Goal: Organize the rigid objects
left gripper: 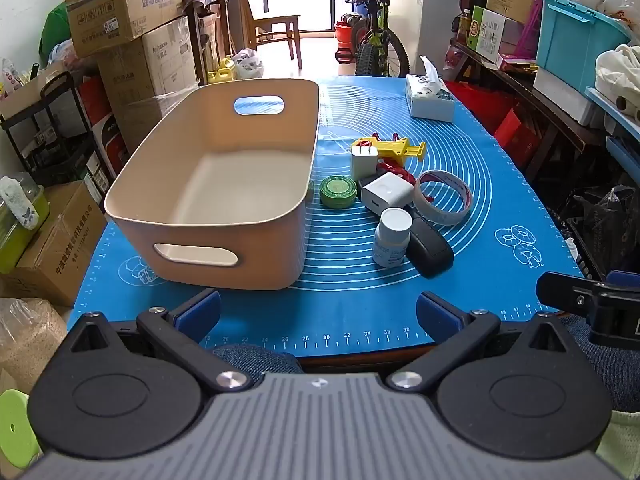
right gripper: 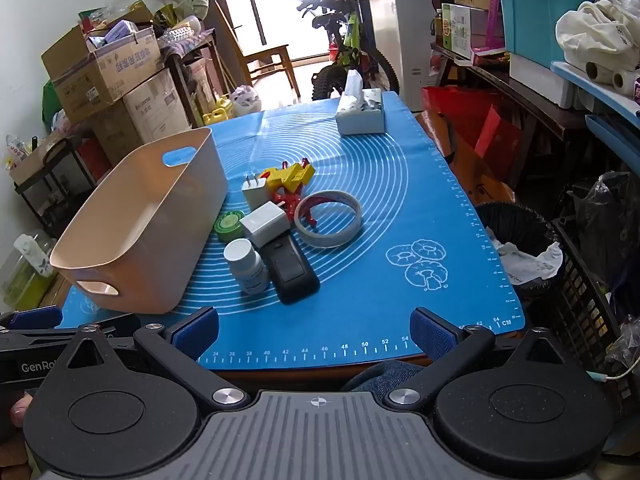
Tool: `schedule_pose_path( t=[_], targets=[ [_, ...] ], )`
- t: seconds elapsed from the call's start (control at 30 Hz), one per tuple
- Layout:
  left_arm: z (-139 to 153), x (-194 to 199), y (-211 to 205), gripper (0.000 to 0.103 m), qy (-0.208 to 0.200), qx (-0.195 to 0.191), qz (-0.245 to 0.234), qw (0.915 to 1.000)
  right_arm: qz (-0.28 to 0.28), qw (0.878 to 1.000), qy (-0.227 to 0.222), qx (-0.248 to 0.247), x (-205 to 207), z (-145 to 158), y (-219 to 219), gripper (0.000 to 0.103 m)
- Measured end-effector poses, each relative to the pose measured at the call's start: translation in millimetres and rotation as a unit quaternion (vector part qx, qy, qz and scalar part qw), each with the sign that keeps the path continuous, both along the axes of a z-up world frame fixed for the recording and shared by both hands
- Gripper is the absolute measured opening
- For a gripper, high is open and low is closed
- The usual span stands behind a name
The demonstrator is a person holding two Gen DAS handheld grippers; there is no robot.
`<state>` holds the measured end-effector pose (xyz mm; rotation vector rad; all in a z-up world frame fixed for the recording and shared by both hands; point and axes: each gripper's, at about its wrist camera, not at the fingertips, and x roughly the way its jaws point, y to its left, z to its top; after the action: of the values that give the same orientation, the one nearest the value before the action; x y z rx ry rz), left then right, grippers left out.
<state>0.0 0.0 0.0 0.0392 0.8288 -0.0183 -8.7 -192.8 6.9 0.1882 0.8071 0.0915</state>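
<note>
Bare blue mat right of the clutter, bin walling its left, tissue box far back.

Beige bin, blue white-ringed mat, green tin.

Left claw held above the near edge of the desk, fingers spread wide with nothing between them. On the blue mat, an empty beige bin stands at left; right of it cluster a green tin, two white chargers, a tape ring, a white bottle and a black mouse. Tissue box at far right.
</note>
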Motion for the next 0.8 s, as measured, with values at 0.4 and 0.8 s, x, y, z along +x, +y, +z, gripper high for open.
schedule_pose_path(
  t=[0.4,0.8],
  targets=[
    [-0.1,0.0,-0.1,0.103,0.0,0.002,0.0,1.0,0.0,1.0,0.0,0.001,0.1,-0.2,0.0,0.101],
    [0.1,-0.1,-0.3,0.103,-0.001,0.003,0.001,1.0,0.0,1.0,-0.001,0.001,0.0,-0.1,-0.1,0.101]
  ],
)
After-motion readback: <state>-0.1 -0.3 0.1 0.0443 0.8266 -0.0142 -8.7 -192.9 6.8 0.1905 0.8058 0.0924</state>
